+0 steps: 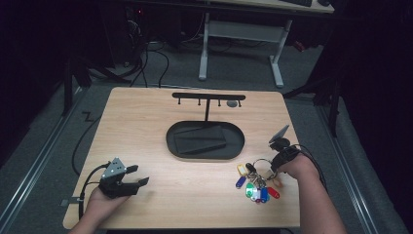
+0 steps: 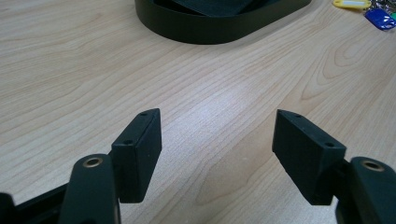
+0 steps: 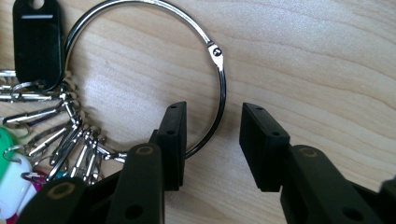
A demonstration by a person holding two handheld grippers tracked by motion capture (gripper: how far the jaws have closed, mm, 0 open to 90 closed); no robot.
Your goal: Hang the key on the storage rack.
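Observation:
A bunch of keys with coloured tags (image 1: pixel 255 183) lies on the wooden table at the front right, joined on a large metal ring (image 3: pixel 219 70). My right gripper (image 3: pixel 212 112) is open and straddles the ring's wire, one jaw inside the loop and one outside. A black tag (image 3: pixel 37 42) and several small clips hang on the ring's far side. In the high view the right gripper (image 1: pixel 273 165) sits just right of the bunch. My left gripper (image 1: pixel 140 175) rests low over bare wood at the front left, open (image 2: pixel 217 119) and holding nothing.
A black stand with a hook bar (image 1: pixel 207 100) rises from an oval black tray (image 1: pixel 204 141) at the table's middle; the tray's rim (image 2: pixel 210 28) lies ahead of the left gripper. Yellow (image 2: pixel 352 3) and blue (image 2: pixel 380 19) tags lie beyond it. White desk legs (image 1: pixel 277 63) stand behind the table.

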